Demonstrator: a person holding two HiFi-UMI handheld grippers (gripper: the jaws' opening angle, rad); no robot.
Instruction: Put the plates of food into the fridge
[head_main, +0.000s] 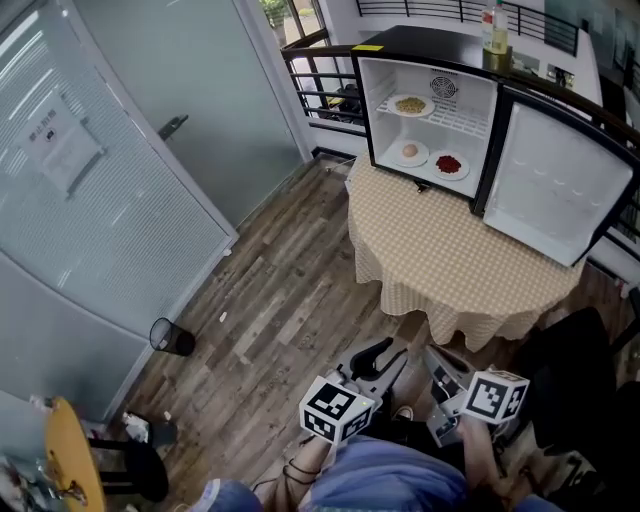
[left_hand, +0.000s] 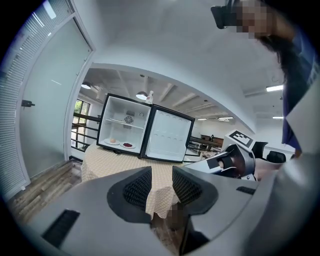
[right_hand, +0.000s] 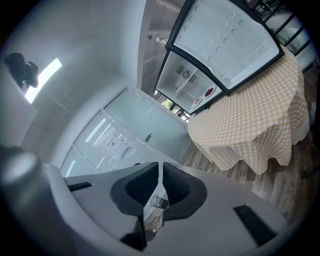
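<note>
Three plates (head_main: 411, 104) sit inside the open fridge (head_main: 428, 60) at the far edge of the cloth-covered surface (head_main: 450, 260), its door (head_main: 550, 185) swung wide, while both grippers hang short of the near edge, the left gripper (left_hand: 161, 187) with its fingers slightly apart and empty, the right gripper (right_hand: 160, 187) with its fingers nearly together on nothing.

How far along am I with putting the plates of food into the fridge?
Done: three plates sit in the fridge, one on the shelf, two below. In hand: nothing; left hand-held gripper open, right hand-held gripper shut, both empty. No plate shows on the table. Left: the door stands open.
</note>
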